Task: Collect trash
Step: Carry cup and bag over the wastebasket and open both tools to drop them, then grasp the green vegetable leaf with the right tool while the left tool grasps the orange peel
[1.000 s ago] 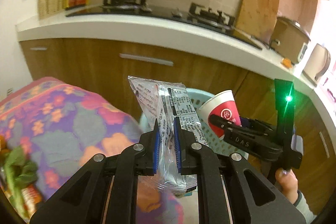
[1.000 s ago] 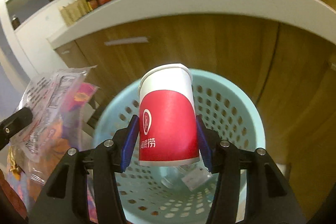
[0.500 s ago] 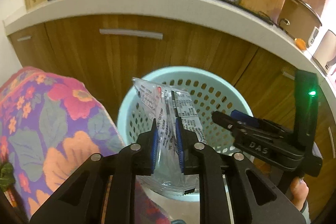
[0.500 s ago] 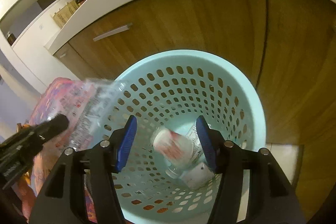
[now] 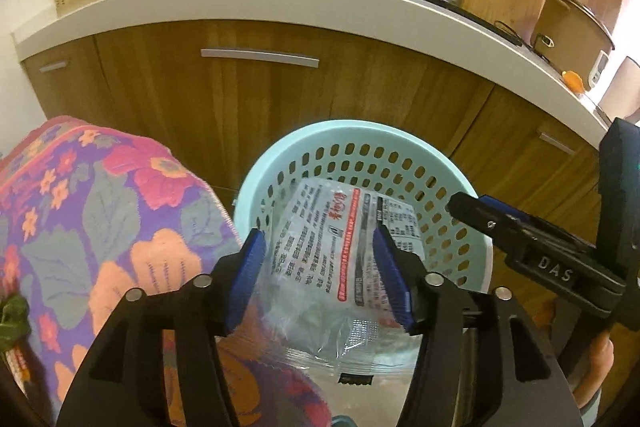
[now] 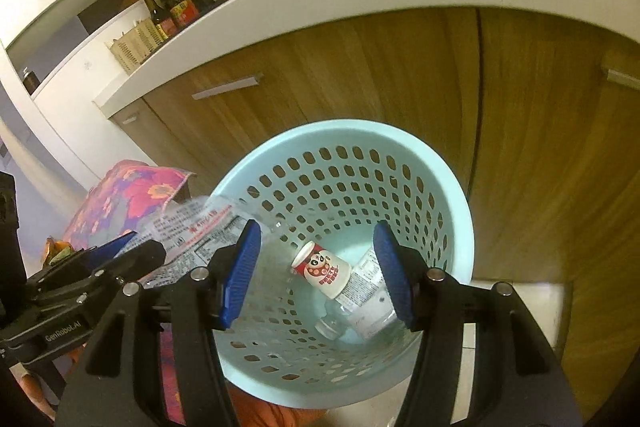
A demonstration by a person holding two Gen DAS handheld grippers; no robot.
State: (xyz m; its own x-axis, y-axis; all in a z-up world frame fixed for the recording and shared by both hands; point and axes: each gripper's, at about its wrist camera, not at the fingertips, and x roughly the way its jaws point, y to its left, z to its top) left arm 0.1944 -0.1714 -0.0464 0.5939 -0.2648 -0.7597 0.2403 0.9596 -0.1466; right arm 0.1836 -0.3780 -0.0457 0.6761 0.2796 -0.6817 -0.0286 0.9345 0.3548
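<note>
I'm seeing the pale tiled floor (image 6: 520, 311) carrying the mint perforated basket (image 6: 452, 195), standing against the wood cabinets (image 5: 256, 107); inside it, a red-and-white cup (image 6: 322, 267) and a clear bottle (image 6: 360, 301) are lying on the bottom, touching

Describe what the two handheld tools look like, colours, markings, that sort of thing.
Both are black, angular two-finger frames with ribbed blue pads and round silver bolts. From the left wrist view, the right tool shows white "DAS" lettering on its body. From the right wrist view, the left tool carries "GenRobot.AI" in white. No cables or sleeves are clearly visible.
</note>
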